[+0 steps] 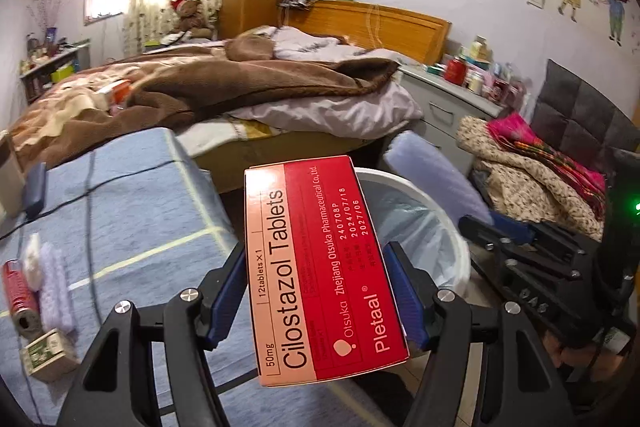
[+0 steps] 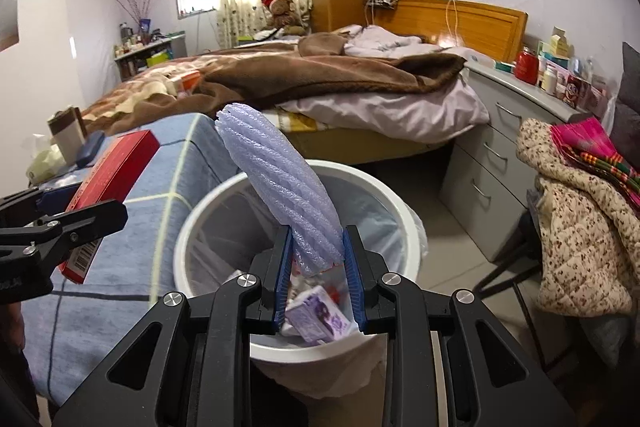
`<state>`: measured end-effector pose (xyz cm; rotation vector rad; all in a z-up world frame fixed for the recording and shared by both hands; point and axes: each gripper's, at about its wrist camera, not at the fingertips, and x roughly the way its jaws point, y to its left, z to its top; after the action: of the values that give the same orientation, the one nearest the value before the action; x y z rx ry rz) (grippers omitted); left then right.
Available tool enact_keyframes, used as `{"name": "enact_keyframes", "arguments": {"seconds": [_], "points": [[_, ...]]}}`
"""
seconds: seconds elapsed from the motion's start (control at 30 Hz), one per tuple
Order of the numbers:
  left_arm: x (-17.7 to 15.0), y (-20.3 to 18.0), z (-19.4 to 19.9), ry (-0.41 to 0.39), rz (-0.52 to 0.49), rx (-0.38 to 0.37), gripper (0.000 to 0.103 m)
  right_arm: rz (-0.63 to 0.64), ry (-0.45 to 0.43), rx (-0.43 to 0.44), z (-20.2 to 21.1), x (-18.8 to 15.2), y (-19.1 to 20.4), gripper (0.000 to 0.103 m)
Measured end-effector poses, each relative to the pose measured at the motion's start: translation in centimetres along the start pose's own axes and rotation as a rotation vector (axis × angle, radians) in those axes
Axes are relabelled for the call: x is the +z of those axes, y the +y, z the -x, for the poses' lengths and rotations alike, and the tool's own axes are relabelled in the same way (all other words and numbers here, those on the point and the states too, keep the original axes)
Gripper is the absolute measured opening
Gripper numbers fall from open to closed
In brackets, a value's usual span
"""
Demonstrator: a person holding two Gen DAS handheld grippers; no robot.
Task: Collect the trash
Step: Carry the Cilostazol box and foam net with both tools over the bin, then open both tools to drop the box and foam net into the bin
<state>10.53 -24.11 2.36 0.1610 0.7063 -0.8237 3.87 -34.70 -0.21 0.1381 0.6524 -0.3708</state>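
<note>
My left gripper (image 1: pixel 316 259) is shut on a red and pink Cilostazol tablet box (image 1: pixel 320 267), held beside the white bin (image 1: pixel 420 187). In the right wrist view the box (image 2: pixel 116 179) and the left gripper (image 2: pixel 60 211) sit left of the bin (image 2: pixel 200 211). My right gripper (image 2: pixel 316 239) is shut on a pale purple foam net sleeve (image 2: pixel 280 183), held upright over the bin's mouth. The sleeve also shows in the left wrist view (image 1: pixel 432 171). The bin has a clear liner and holds a purple packet (image 2: pixel 320 319) and other scraps.
A blue-covered surface (image 1: pixel 120 211) at left carries a red can (image 1: pixel 18 295), a purple foam piece (image 1: pixel 54 291), a small green box (image 1: pixel 48 355) and a cable. An unmade bed (image 2: pixel 320 83) lies behind. Grey drawers (image 2: pixel 500 147) and a chair with clothes (image 2: pixel 580 219) stand at right.
</note>
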Motion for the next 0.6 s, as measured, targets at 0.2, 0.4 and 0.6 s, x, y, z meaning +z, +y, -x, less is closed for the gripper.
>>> {"name": "enact_keyframes", "arguments": {"seconds": [0.2, 0.4, 0.6], "points": [[0.1, -1.0, -1.7, 0.028, -0.005, -0.028, 0.069, -0.005, 0.037, -0.033, -0.9, -0.3, -0.7, 0.027], [0.2, -1.0, -3.2, 0.050, 0.016, -0.045, 0.069, -0.013, 0.077, -0.066, -1.8, -0.4, -1.2, 0.027], [0.3, -1.0, -4.2, 0.062, 0.037, -0.066, 0.074, -0.006, 0.105, -0.079, -2.5, -0.5, -1.3, 0.032]]}}
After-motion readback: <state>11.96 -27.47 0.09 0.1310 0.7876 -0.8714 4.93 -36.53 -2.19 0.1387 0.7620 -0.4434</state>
